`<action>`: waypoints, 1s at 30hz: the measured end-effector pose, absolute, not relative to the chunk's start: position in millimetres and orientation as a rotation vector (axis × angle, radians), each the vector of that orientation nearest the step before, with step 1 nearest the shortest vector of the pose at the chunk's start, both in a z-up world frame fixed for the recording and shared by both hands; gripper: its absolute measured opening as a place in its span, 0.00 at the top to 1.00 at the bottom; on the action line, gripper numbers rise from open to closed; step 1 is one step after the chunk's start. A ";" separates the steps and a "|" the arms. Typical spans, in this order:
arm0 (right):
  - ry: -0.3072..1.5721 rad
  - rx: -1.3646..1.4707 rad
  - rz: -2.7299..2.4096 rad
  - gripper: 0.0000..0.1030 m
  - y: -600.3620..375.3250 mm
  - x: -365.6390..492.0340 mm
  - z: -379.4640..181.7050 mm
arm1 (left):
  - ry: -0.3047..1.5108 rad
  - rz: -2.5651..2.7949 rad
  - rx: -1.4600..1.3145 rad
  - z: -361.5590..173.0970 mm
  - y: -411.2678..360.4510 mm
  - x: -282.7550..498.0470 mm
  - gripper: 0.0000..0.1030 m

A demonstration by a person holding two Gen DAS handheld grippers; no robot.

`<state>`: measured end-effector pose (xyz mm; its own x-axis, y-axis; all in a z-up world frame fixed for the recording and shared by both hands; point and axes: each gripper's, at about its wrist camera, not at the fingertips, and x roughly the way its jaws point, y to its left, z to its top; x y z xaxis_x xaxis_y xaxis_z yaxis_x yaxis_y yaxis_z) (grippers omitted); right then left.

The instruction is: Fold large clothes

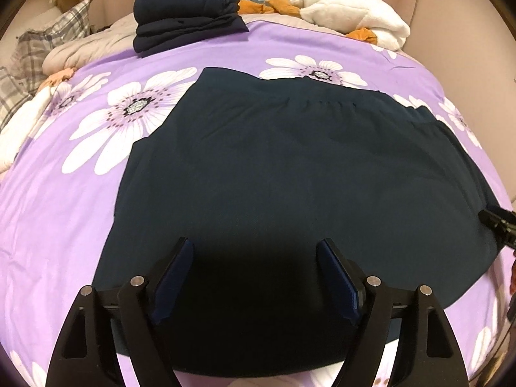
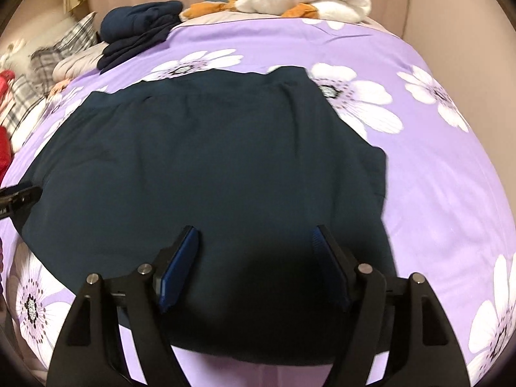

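Note:
A large dark navy garment (image 1: pixel 290 167) lies spread flat on the purple flowered bedspread (image 1: pixel 64 200); it also fills the middle of the right wrist view (image 2: pixel 200 167). My left gripper (image 1: pixel 256 248) is open and empty, hovering over the garment's near edge. My right gripper (image 2: pixel 254 233) is open and empty too, over the near edge further right. The right gripper's tip shows at the right edge of the left wrist view (image 1: pixel 498 222). The left gripper's tip shows at the left edge of the right wrist view (image 2: pixel 19 196).
A folded stack of dark navy clothes (image 1: pixel 183 16) sits at the far side of the bed. A white and orange plush toy (image 1: pixel 351 13) lies at the far right. Plaid pillows (image 1: pixel 38 48) and a beige quilt are at the far left.

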<state>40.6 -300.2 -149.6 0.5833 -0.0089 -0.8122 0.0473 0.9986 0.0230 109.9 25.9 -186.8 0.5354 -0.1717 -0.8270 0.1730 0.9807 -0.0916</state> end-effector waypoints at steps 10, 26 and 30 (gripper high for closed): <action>0.945 0.079 -0.074 0.30 -314.1 23.9 -148.2 | 0.971 -0.186 0.036 -187.0 36.4 98.8 0.21; 0.906 0.192 -0.236 0.27 -363.5 -20.6 -129.5 | 0.968 -0.166 0.034 -170.3 43.0 73.4 0.21; 0.845 0.188 -0.201 0.27 -348.0 -23.6 -113.8 | 0.952 -0.201 0.026 -163.2 33.4 69.8 0.21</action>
